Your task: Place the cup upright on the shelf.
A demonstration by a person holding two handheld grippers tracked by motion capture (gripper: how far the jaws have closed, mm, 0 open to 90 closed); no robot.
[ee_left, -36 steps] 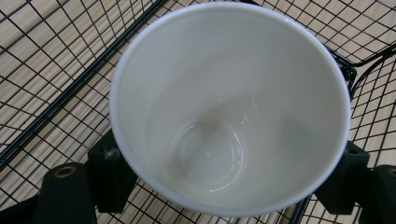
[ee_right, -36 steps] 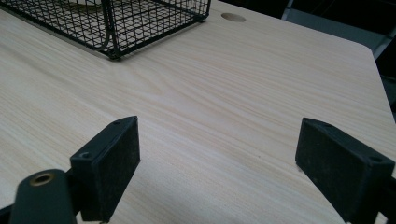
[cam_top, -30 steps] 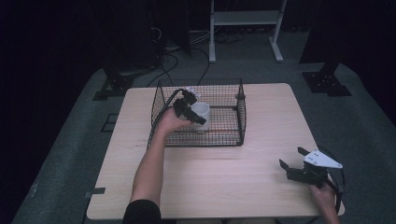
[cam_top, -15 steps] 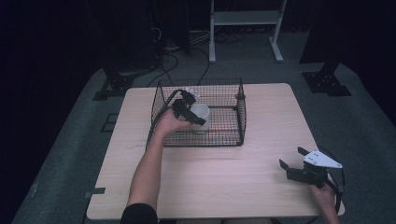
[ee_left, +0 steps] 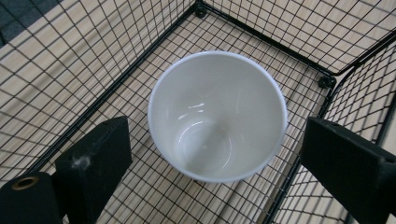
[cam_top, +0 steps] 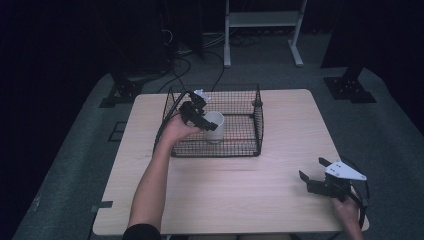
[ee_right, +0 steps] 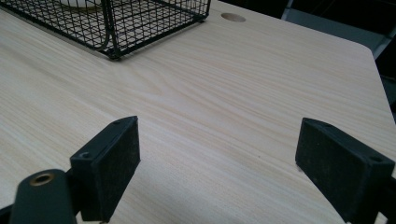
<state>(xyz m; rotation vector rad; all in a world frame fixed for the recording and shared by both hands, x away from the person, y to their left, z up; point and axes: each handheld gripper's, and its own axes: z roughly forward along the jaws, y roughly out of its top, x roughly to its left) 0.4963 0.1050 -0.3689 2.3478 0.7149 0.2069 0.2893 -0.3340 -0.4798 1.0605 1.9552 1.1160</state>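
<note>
A white empty cup stands upright inside a black wire basket at the far middle of the table. My left gripper hovers just above the cup's rim. Its jaws have just been opening and now stand wide on either side of the cup without touching it. My right gripper rests open near the table's front right corner, with only bare wood between its fingers. In the right gripper view, a corner of the basket lies far off.
The light wooden table has a cable hole near its far edge. Behind it on the dark floor are a white metal stand, black stand bases and cables.
My left gripper let go of the cup, opened its jaws and lifted slightly. The cup stays in the basket. The right gripper has not moved.
</note>
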